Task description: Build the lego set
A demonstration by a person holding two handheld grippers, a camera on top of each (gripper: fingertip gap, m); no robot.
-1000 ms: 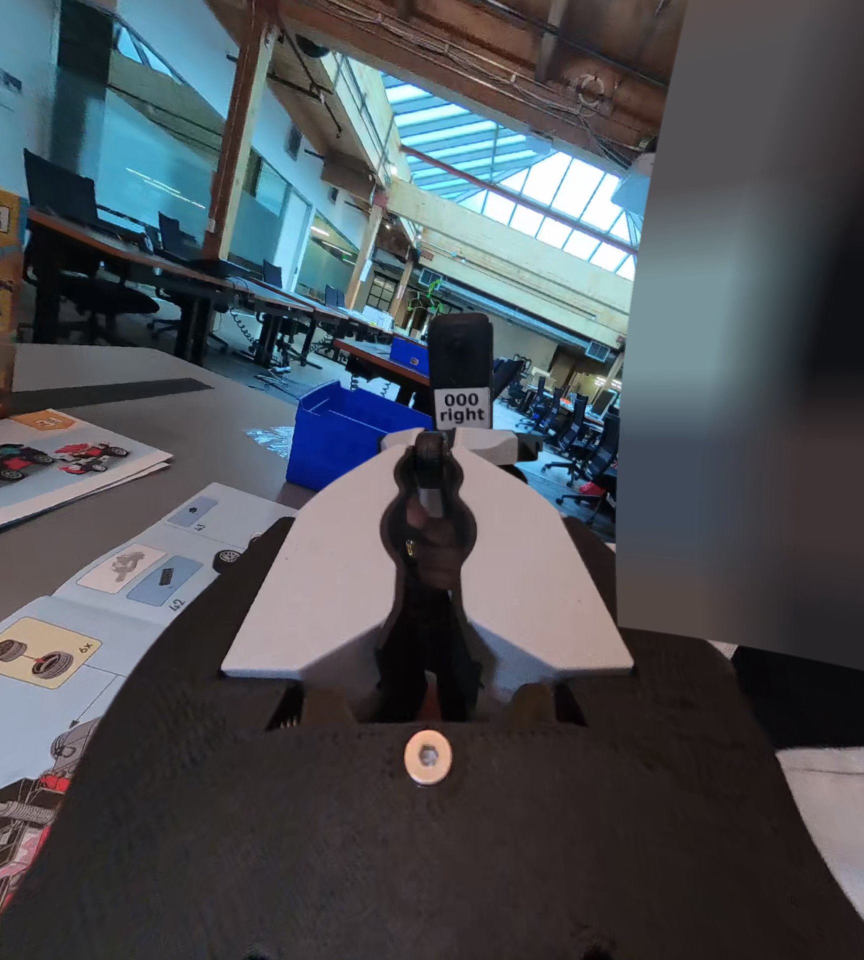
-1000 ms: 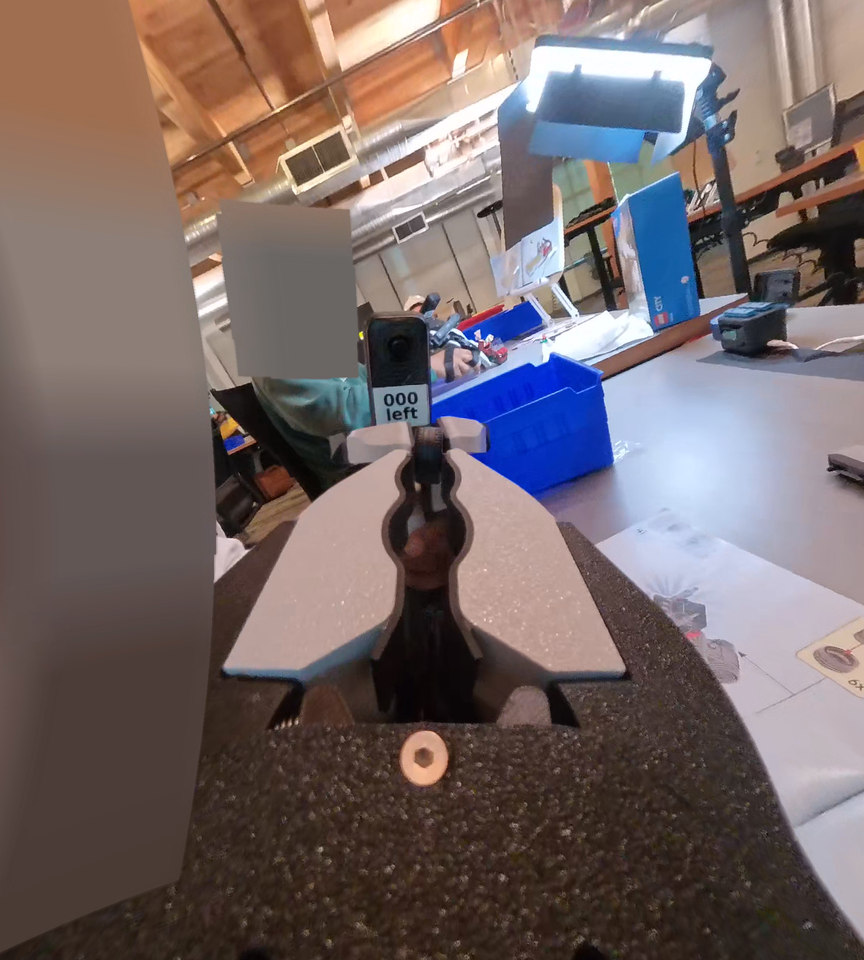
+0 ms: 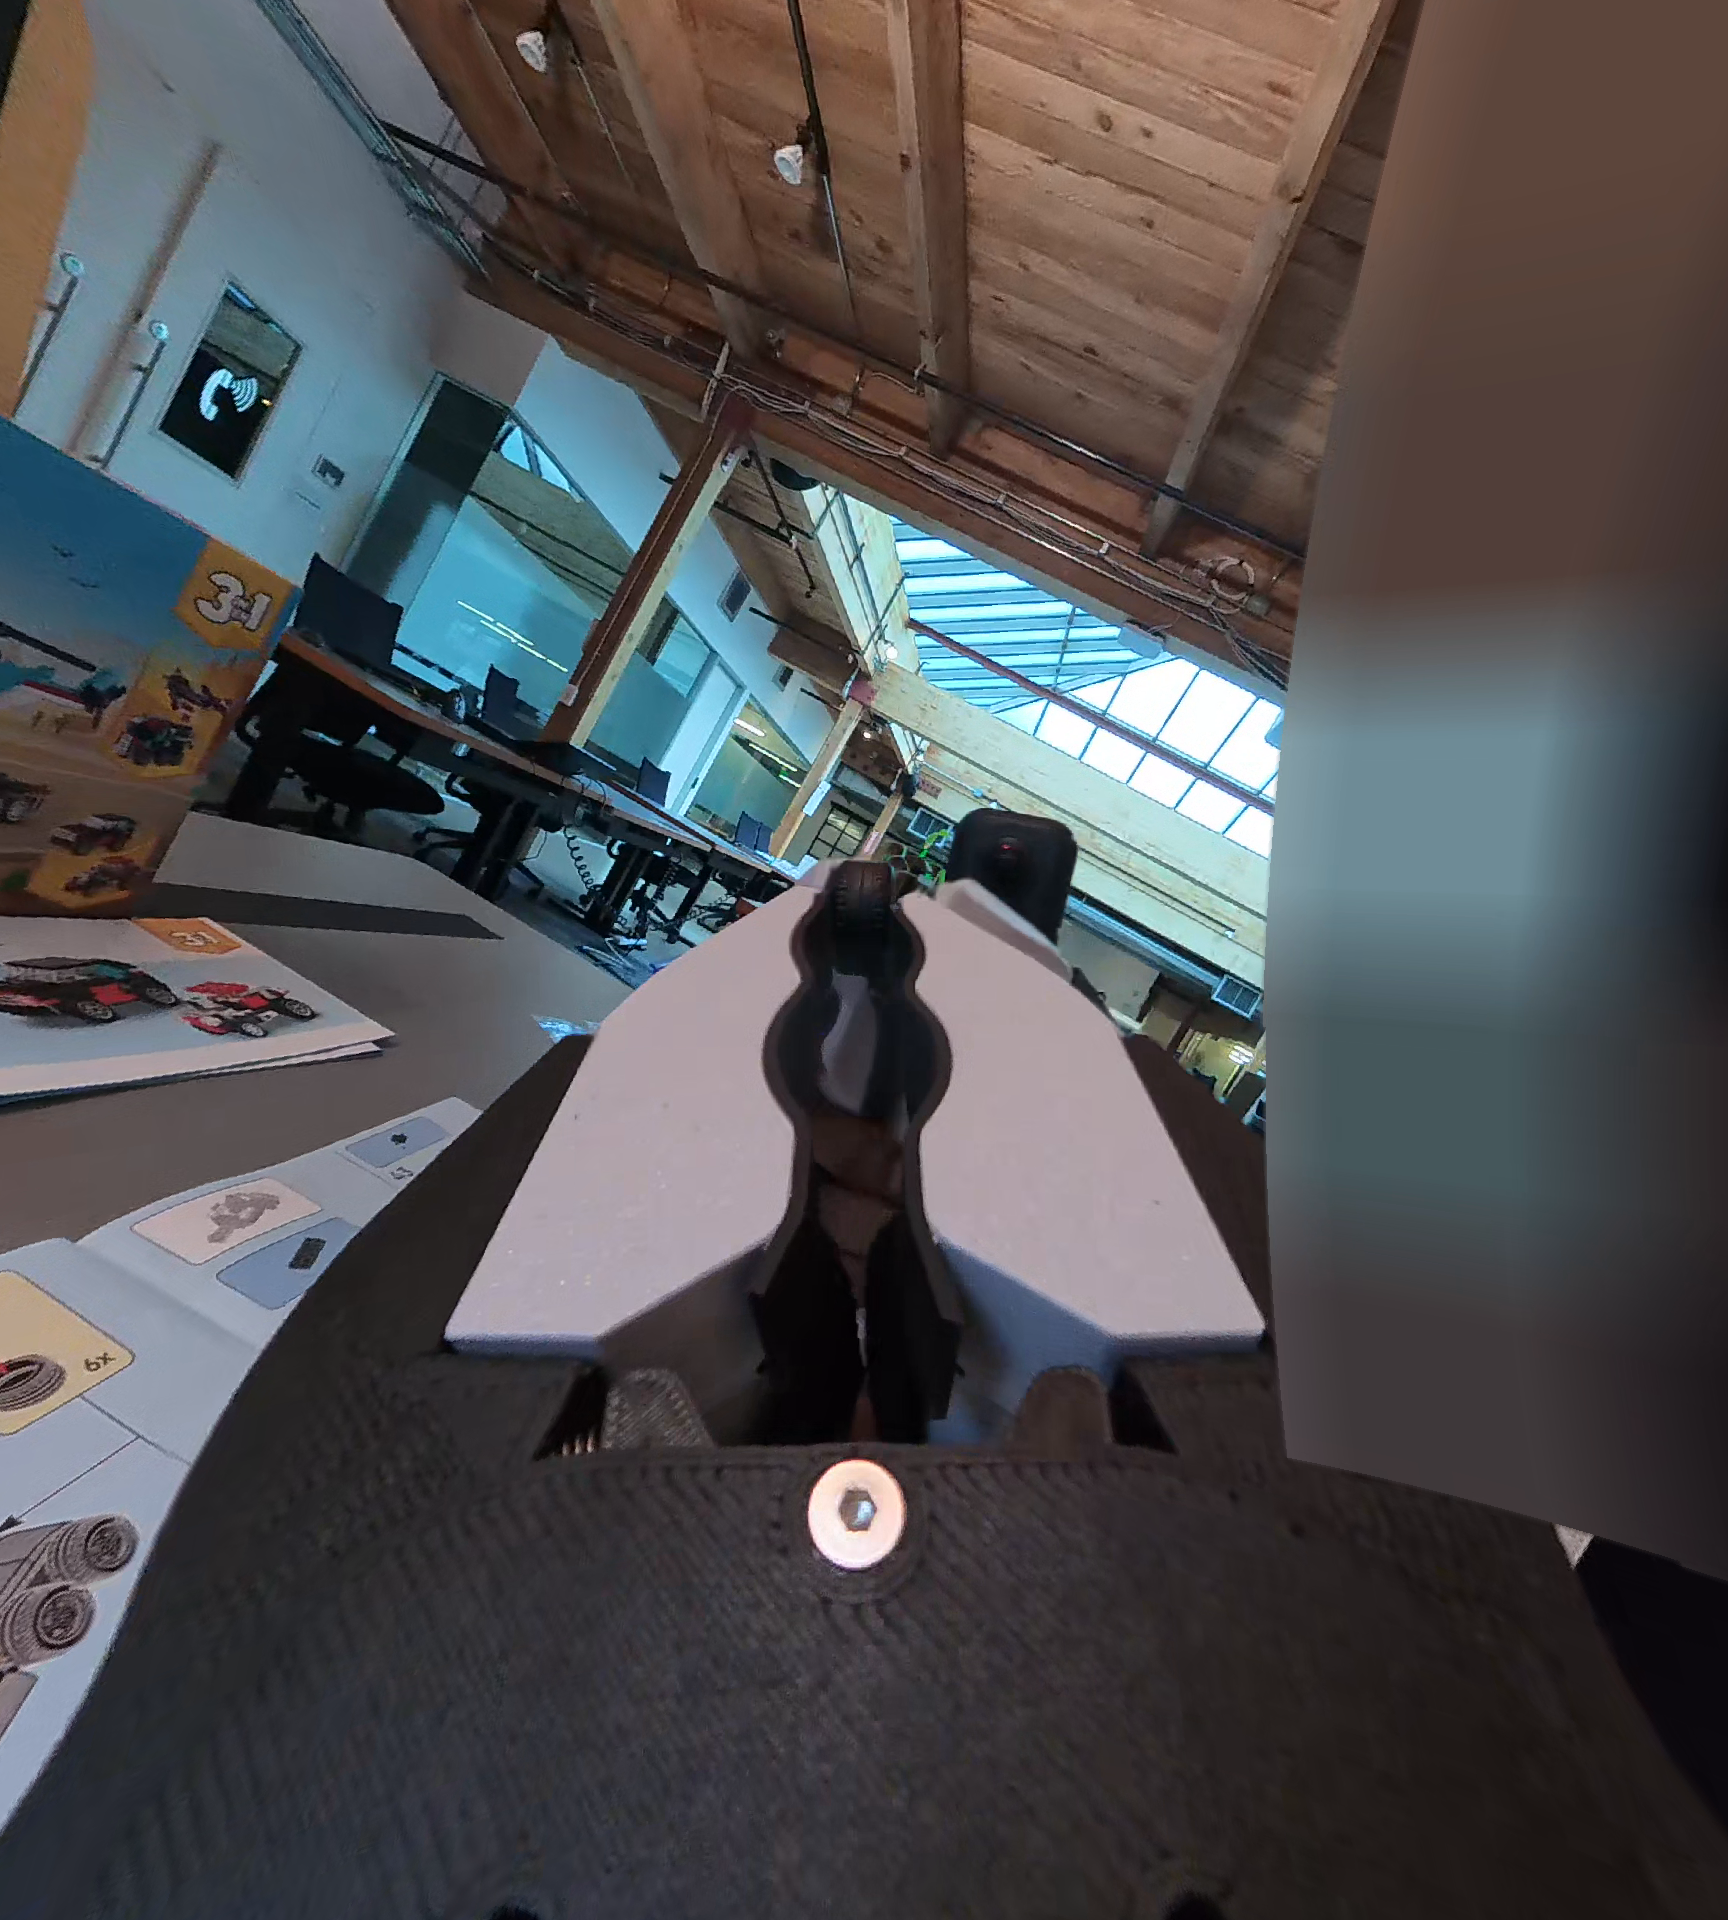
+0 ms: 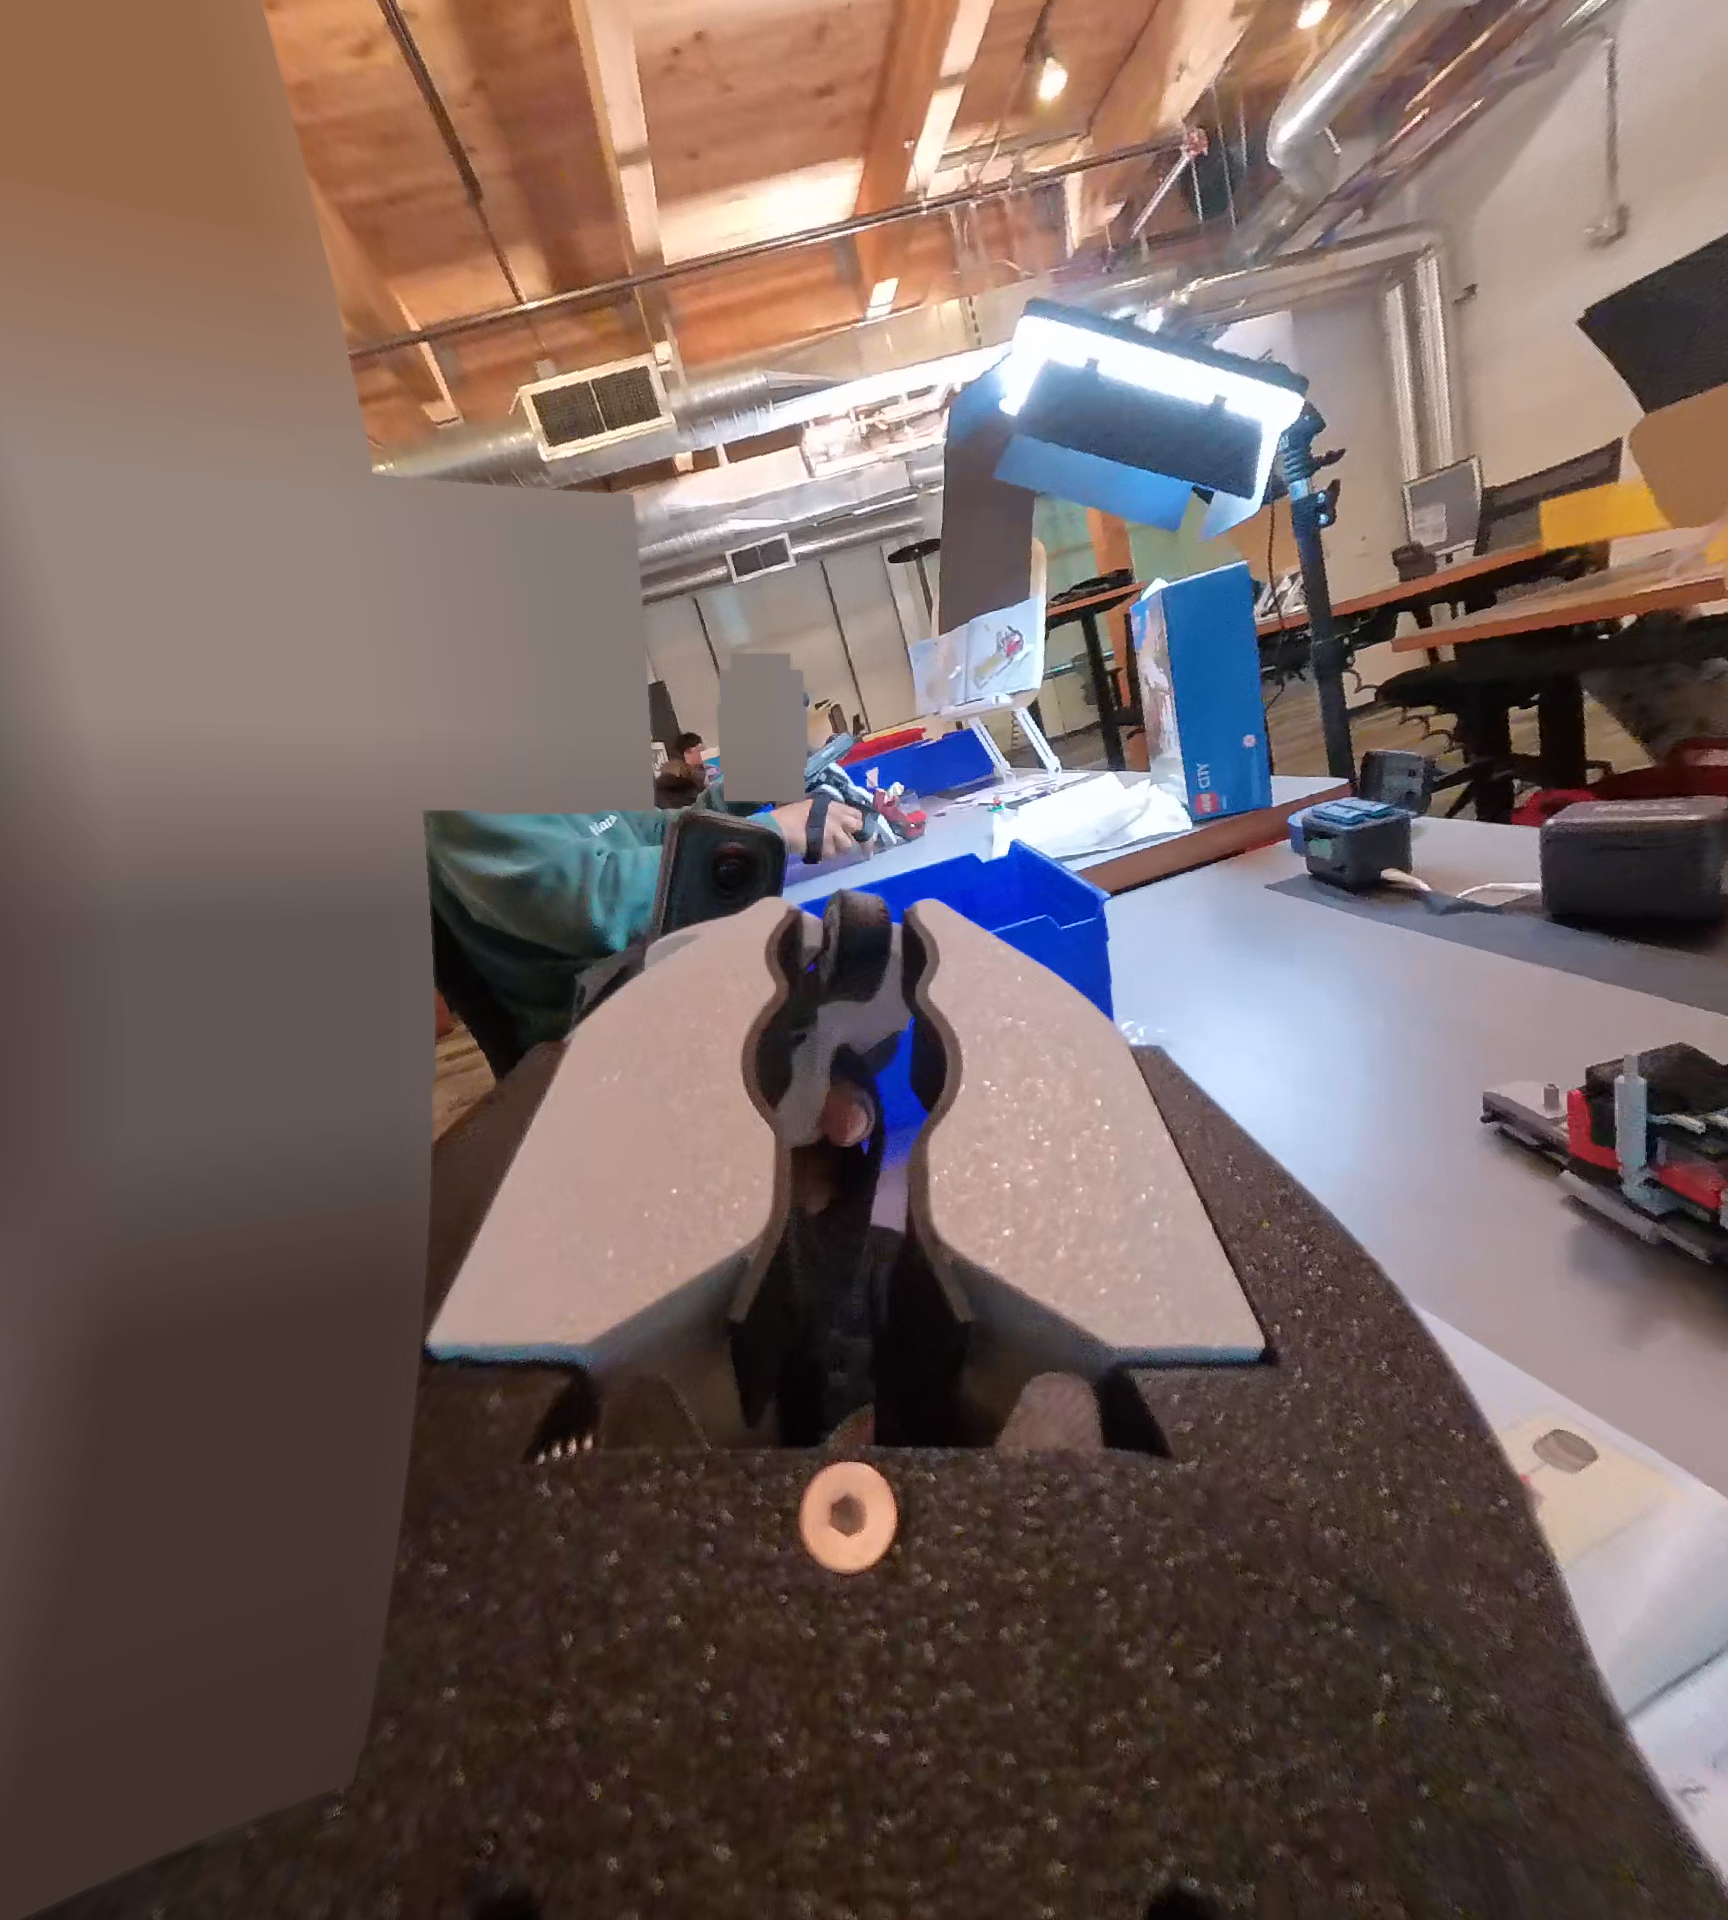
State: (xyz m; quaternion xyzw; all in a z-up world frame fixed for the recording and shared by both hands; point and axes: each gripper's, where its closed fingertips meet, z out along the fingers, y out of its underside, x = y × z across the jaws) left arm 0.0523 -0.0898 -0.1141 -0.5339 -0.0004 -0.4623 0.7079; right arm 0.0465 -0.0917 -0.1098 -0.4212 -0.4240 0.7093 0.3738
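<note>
Left wrist view: the left gripper point(image 3: 860, 914) is pinching a small black ribbed tyre point(image 3: 862, 902) between the tips of its matte grey, scallop-edged fingers point(image 3: 694, 1122); its body is coarse black printed plastic.
Right wrist view: the right gripper point(image 4: 844, 935) is standing slightly parted around a black rubbery wheel piece point(image 4: 858, 948) at its tips; whether it is actually clamping the piece cannot be told.
Meeting point: the two grippers are facing each other tip to tip, each one's camera showing just behind the other's fingers.
Lego model: a partly built red, black and grey chassis point(image 4: 1670, 1153) is lying flat on the grey table point(image 4: 1307, 1039), well to the right of the right gripper.
Paper: an open glossy instruction booklet point(image 3: 60, 1382) is lying under the left gripper, a closed booklet point(image 3: 122, 1008) beyond it, and the printed cardboard set box point(image 3: 60, 707) is standing behind.
Surroundings: a blue plastic bin point(image 4: 1036, 935) is sitting directly behind the right gripper's tips.
</note>
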